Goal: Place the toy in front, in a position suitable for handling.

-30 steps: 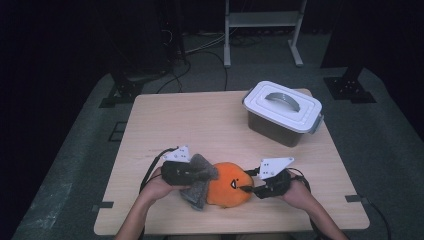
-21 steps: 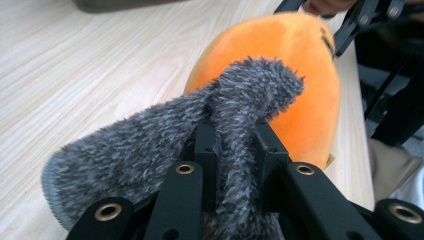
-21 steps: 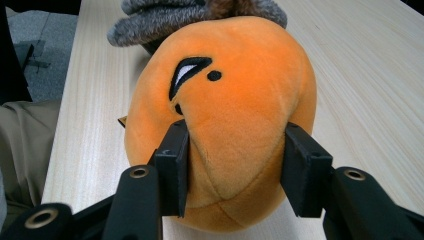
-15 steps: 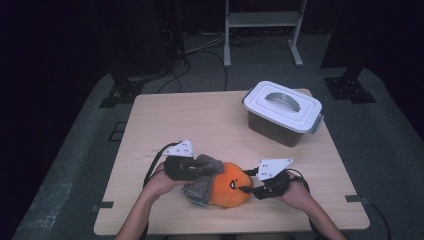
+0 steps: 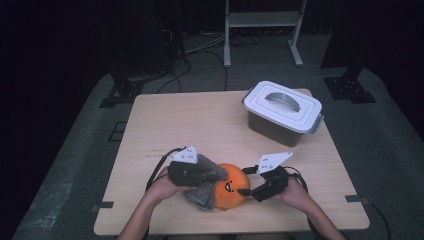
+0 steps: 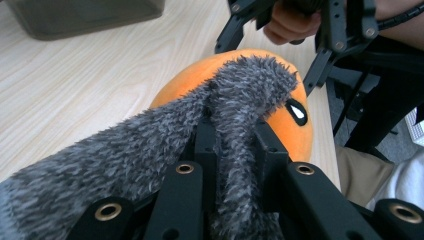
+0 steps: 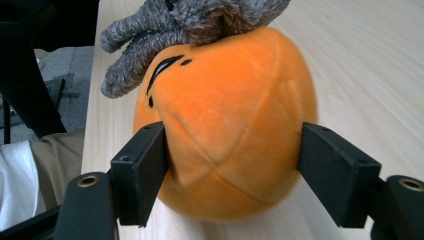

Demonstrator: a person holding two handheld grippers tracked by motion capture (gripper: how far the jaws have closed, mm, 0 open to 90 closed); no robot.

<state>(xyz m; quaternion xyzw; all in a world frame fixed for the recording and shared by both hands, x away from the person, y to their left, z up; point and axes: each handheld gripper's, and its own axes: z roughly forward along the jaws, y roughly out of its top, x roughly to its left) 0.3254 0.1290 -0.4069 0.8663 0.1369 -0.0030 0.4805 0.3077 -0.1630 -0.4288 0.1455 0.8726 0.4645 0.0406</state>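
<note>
High view: the orange plush toy (image 5: 231, 192) sits on the wooden table (image 5: 200, 125) near its front edge, well apart from the lidded storage box (image 5: 282, 114) toward the far right corner. A grey fuzzy cloth (image 5: 202, 187), perhaps a sock or mitten, drapes over the toy's left side. The left gripper (image 5: 192, 172) lies against that cloth on the toy's left; the right gripper (image 5: 250, 190) meets the toy from the opposite side, so the two appear to work against each other, one steadying while the other pulls or dresses.

Left gripper view: the jaws are clenched on a fold of the grey cloth (image 6: 235, 130), which runs over the top of the orange toy (image 6: 295, 130) beyond them. Pinching the fabric this way gives a firm hold to stretch it over the rounded body.

Right gripper view: the right gripper (image 7: 232, 145) straddles the toy (image 7: 225, 125), its jaws having just been opening. The left pad lies at the plush and the right stands just clear, so the grasp looks released. The grey cloth (image 7: 165, 22) sits on the toy's far top.
</note>
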